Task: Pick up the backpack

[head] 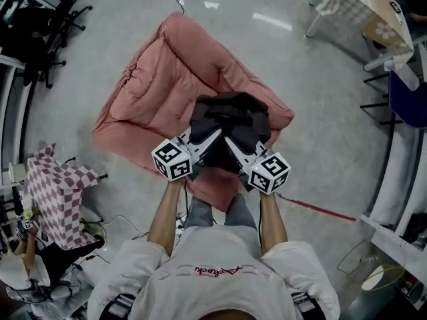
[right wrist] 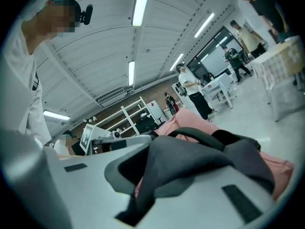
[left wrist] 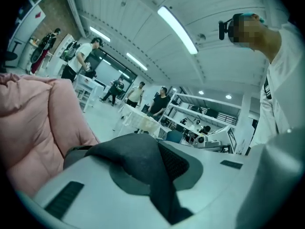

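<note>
A dark grey and black backpack (head: 230, 122) hangs over the near corner of a big pink floor cushion (head: 160, 85). My left gripper (head: 212, 139) is shut on a fold of its grey fabric (left wrist: 138, 159), seen pinched between the white jaws in the left gripper view, where the gripper (left wrist: 159, 180) fills the foreground. My right gripper (head: 231, 143) is shut on another grey fold (right wrist: 190, 163) of the backpack; the gripper (right wrist: 147, 185) shows its jaws closed round it. Both grippers meet at the backpack's near side. The pink cushion (left wrist: 33, 123) lies beyond the bag.
A stand draped in red-checked cloth (head: 57, 192) is at the left, office chairs (head: 47, 32) at the top left, a cloth-covered table (head: 363, 5) at the top right, a blue chair (head: 407, 99) at the right. Red tape (head: 320, 209) marks the floor. Several people (left wrist: 81, 56) stand far off.
</note>
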A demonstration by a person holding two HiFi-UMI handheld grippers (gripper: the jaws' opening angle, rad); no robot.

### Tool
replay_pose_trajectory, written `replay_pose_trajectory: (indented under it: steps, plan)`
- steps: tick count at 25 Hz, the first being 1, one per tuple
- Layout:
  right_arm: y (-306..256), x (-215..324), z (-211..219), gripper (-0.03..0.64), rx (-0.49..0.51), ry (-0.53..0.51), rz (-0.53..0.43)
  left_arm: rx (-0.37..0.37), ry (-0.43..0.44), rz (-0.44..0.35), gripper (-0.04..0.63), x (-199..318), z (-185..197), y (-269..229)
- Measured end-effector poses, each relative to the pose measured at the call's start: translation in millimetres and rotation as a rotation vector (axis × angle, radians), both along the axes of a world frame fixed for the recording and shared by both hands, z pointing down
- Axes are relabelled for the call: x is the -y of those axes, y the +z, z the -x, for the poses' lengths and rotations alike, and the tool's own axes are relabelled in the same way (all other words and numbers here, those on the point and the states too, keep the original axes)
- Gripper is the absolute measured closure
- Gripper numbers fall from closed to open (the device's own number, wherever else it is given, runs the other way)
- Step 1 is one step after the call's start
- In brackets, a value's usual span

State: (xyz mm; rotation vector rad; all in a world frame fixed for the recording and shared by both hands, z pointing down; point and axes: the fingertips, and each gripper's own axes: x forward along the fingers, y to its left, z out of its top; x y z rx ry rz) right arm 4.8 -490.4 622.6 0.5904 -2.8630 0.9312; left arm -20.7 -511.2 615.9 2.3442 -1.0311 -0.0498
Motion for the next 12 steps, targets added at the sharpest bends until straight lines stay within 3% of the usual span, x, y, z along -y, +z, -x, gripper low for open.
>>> replay_pose_trajectory:
  steps: [2,5,8,12]
  plan:
    - [-9.7,74.9,-15.4,0.569,0.014,-0.014,-0.016,0.008,-0.031,-0.012,0.545,69.0,-14.2,-10.0]
    - [-59.3,164.1,-0.6,0.569,-0.006,-0.048,-0.061,-0.015,-0.078,-0.04,0.545,153.5,1.8,-59.6]
    - [-116.4,180.3,13.5,0.569,-0.015,-0.047,-0.111,-0.035,-0.092,-0.082,0.545,167.0,16.3,-114.6]
    - [-142.0,184.2,6.9,0.569,0.009,-0.007,-0.173,-0.018,-0.073,-0.154,0.545,164.8,9.1,-139.2]
